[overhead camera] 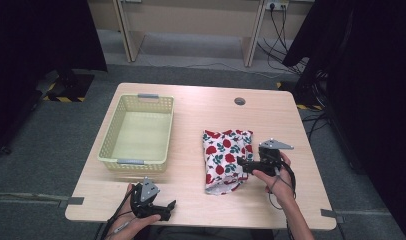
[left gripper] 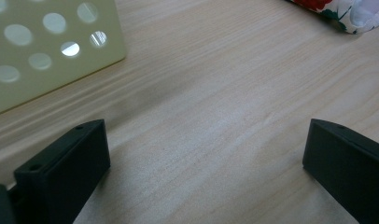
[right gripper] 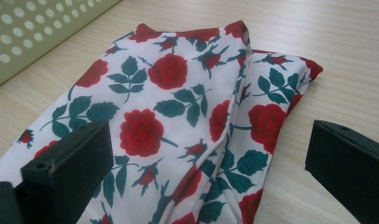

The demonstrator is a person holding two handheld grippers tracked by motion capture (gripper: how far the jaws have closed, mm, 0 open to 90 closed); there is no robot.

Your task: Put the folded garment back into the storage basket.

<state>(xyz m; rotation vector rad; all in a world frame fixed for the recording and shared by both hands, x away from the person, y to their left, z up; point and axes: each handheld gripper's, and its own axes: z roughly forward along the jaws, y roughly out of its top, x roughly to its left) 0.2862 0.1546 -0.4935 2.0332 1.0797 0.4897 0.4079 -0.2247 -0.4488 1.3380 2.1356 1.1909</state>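
A folded white cloth (overhead camera: 223,159) printed with red roses and green leaves lies on the right half of the wooden table (overhead camera: 206,107). My right gripper (overhead camera: 244,165) is at the cloth's right edge with its jaws pointing left and standing open. In the right gripper view the right gripper (right gripper: 208,137) straddles the cloth (right gripper: 169,107), one jaw above the fabric and the other over bare wood. My left gripper (overhead camera: 167,210) rests near the front edge, open. In the left gripper view the left gripper (left gripper: 206,135) has only bare wood between its jaws.
A pale yellow perforated basket (overhead camera: 107,135) stands empty on the table's left half, and its wall (left gripper: 38,60) is close to my left gripper. A cable hole (overhead camera: 239,101) sits near the far edge. Dark curtains and floor cables surround the table.
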